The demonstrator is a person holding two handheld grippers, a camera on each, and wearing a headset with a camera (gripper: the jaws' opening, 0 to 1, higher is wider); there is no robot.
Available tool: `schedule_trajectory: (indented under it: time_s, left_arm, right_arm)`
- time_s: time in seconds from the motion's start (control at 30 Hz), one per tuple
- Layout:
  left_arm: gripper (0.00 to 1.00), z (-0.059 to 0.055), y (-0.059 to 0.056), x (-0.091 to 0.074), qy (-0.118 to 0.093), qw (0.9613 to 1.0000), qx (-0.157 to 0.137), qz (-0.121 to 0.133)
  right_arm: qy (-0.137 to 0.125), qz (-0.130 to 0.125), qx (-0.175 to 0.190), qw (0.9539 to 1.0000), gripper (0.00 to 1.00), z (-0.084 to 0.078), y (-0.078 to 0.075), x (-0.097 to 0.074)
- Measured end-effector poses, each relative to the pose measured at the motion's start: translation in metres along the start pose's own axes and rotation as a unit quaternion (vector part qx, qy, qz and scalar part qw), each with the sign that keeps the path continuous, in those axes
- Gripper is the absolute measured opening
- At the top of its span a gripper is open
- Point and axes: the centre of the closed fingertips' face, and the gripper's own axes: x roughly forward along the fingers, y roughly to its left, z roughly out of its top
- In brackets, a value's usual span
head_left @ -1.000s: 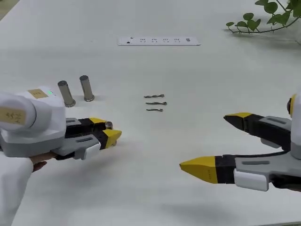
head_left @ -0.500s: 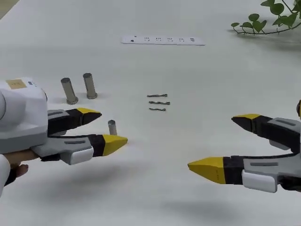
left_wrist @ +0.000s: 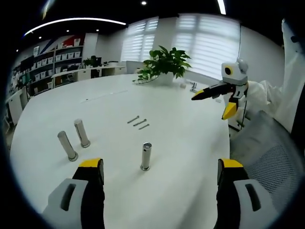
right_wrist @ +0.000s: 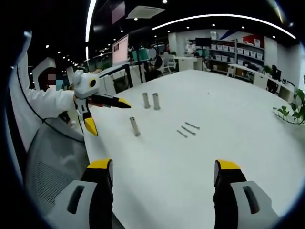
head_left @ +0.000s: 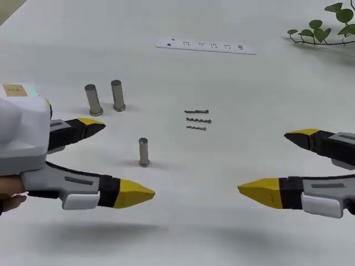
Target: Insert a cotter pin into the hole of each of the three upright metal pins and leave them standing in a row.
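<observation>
Tabletop (head_left: pixel 183 227) is the same wide white surface as before, and it carries all the parts.

Your left tool (head_left: pixel 127 159) has changed the most. A second ago its jaws were shut around one metal pin. Now they stand wide open, they hold nothing, and the tool has drawn back toward you. Your right tool (head_left: pixel 263 163) is also open and empty, and it hovers over the right side of the tabletop much as it did before.

The released pin (head_left: pixel 143 151) now stands upright by itself. In the left gripper view it is ahead of the open jaws and touches neither. It is nearer to you than the other two pins (head_left: pixel 117 95), which stand close together further back.

The three cotter pins (head_left: pixel 197 119) lie flat, side by side, to the right of the metal pins and well apart from both tools.

I judge that the setting down is finished, because all three metal pins stand upright. However, they do not yet make a straight row, and no cotter pin is in any hole. The next step is probably to pick up one cotter pin. It is thin and lies flat, so pinch it carefully, and steady the metal pin, which may tip.
</observation>
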Motion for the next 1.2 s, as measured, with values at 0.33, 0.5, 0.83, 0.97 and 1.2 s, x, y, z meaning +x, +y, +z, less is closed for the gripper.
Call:
schedule_trajectory:
  time_s: [0.33, 0.5, 0.83, 0.97, 1.2]
  left_arm:
    - [0.99, -0.01, -0.002, -0.002, 0.014, 0.9998, -0.011, -0.013]
    - [0.99, -0.012, 0.004, -0.007, 0.011, 0.9998, -0.015, -0.008]
    - [0.99, -0.015, 0.007, -0.017, 0.01, 0.9997, -0.021, -0.007]
    - [0.97, -0.018, 0.007, -0.018, 0.011, 0.9995, -0.03, -0.008]
    - [0.95, -0.017, 0.009, -0.021, 0.004, 0.9991, -0.042, -0.003]
  right_arm:
    - [0.02, 0.051, -0.064, 0.9964, 0.66, 0.018, 0.002, 0.016]
    - [0.033, 0.06, -0.09, 0.9936, 0.61, 0.03, -0.005, 0.03]
    - [0.094, 0.086, -0.162, 0.9786, 0.46, 0.035, -0.02, 0.062]
    - [0.116, 0.103, -0.182, 0.971, 0.4, 0.032, -0.021, 0.075]
    - [0.151, 0.114, -0.199, 0.9616, 0.28, 0.028, -0.025, 0.093]
